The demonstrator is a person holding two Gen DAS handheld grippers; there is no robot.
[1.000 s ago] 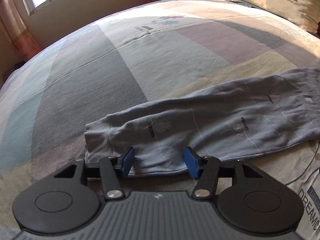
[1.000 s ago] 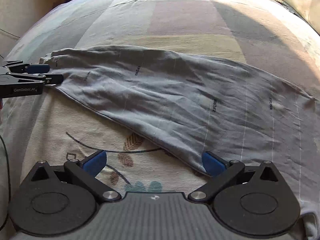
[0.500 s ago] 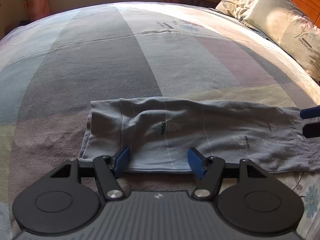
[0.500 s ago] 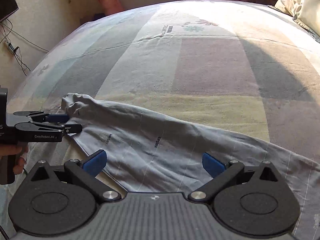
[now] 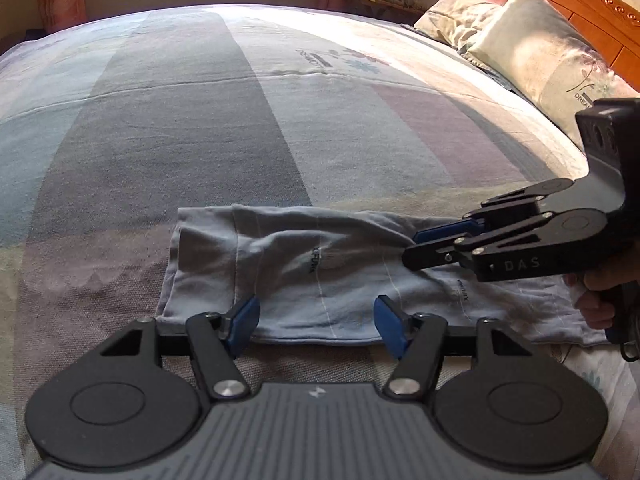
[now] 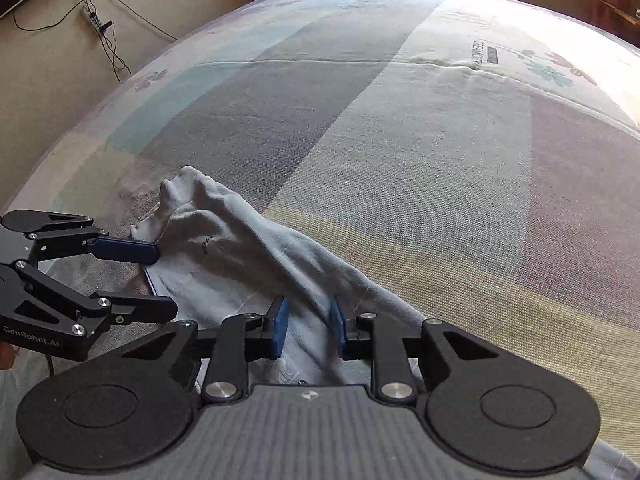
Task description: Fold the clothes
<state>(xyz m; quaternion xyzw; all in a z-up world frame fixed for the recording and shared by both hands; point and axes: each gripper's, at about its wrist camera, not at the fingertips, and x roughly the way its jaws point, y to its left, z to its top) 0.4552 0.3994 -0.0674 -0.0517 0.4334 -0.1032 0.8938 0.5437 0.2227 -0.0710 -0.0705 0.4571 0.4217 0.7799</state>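
Observation:
A grey-blue garment (image 5: 320, 276) lies stretched across the patchwork bedspread (image 5: 192, 132). My left gripper (image 5: 316, 322) is open at its near hem, one pad on each side of a flat stretch of cloth. In the right wrist view the left gripper (image 6: 166, 280) stands open at the garment's bunched end (image 6: 200, 216). My right gripper (image 6: 308, 330) has narrowed onto a raised fold of the garment (image 6: 280, 264), with cloth filling the gap between its pads. From the left wrist view the right gripper (image 5: 432, 246) hovers low over the garment's middle, held by a hand (image 5: 600, 300).
Pillows (image 5: 552, 52) and a wooden headboard (image 5: 592, 4) are at the far right. A wall with cables and a power strip (image 6: 94, 20) lies beyond the bed's left side. The bedspread (image 6: 400, 140) spreads wide behind the garment.
My right gripper has travelled left along the garment toward the left gripper, and its jaws have closed from wide open onto a fold. The left gripper stays open at the hem.

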